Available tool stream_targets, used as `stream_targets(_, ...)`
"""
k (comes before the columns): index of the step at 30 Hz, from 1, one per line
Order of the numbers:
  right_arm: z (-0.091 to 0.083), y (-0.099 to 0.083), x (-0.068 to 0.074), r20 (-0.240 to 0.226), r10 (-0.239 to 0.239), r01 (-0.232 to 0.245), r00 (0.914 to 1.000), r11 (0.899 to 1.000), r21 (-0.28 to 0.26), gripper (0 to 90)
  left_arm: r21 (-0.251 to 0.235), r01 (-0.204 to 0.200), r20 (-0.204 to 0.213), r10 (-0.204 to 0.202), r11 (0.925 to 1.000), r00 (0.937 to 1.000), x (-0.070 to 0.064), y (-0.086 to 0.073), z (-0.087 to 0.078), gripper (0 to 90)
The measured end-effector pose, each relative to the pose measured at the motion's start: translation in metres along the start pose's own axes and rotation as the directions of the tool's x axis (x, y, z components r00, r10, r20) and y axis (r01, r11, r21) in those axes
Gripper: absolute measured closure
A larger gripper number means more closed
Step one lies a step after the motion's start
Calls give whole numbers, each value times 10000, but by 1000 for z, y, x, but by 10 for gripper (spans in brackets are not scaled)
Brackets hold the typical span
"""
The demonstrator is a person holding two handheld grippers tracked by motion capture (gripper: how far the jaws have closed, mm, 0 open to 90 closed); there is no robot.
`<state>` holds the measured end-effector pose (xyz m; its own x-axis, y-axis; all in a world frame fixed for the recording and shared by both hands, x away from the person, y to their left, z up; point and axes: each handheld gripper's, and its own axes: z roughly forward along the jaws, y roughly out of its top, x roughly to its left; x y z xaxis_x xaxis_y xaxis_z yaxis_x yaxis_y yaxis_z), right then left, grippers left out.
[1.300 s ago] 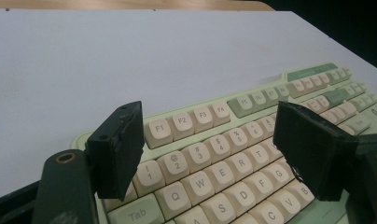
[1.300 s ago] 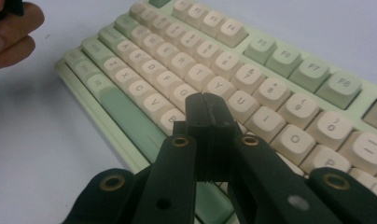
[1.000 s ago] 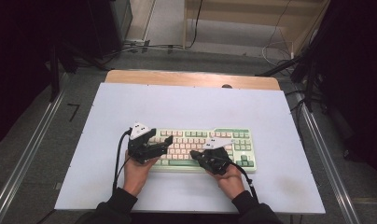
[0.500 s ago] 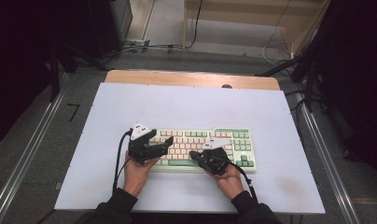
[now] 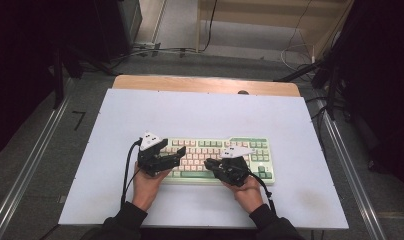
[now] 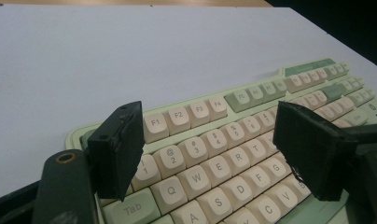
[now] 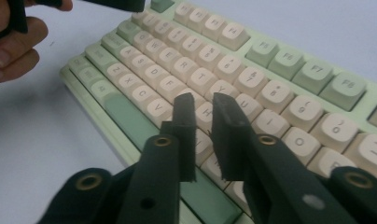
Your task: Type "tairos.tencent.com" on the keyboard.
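A pale green keyboard (image 5: 250, 150) with cream and green keys lies on the white table (image 5: 200, 115), near the person's side. My left gripper (image 5: 174, 160) hovers over the keyboard's left end. In the left gripper view it (image 6: 207, 140) stands wide open above the number and QWERTY rows, with nothing between the jaws. My right gripper (image 5: 210, 165) is over the lower middle of the keyboard, pointing left. In the right gripper view it (image 7: 203, 105) has its jaws almost together, a thin gap, nothing held, low over the letter keys (image 7: 214, 70).
The person's left hand (image 7: 14, 42) and a jaw of the other gripper (image 7: 116, 4) show at the top left of the right gripper view. Beyond the table lie a wooden strip (image 5: 205, 84) and floor cables (image 5: 155, 49); metal rails (image 5: 30, 170) flank it.
Hardly anything: both grippers stay over the keyboard, and the left one has sunk slightly toward its front edge.
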<state>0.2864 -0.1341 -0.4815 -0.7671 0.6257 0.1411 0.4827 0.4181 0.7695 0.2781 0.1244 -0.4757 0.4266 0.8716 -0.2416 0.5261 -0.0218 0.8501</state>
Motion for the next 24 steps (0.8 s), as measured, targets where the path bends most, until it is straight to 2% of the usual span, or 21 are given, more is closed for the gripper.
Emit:
stream_targets(3,-4,1,-3,138,68,-66,9999,9998,-190,619,5,-10,6,10,10000,10000,0,0,0,254)
stream_targets(5,-7,2,-5,325,117,-107,9994,9995,-300,486,5,-2,15,2,10000,10000,-1,0,0,254)
stream_targets(8,-9,2,-8,577,155,-138,9982,9995,-292,334,49,-64,19,63,10000,10000,-1,-1,1,261)
stream_targets(18,-18,3,-17,671,676,-636,9955,9962,-601,214,85,-108,289,105,9999,9995,-7,-1,4,261)
stream_targets(21,-21,3,-20,485,903,-870,9947,9941,-648,151,133,-140,393,135,9998,9991,-9,-2,5,262)
stream_targets(24,-22,3,-20,421,760,-738,9962,9959,-533,129,187,-219,445,211,9996,9988,-11,-2,7,261)
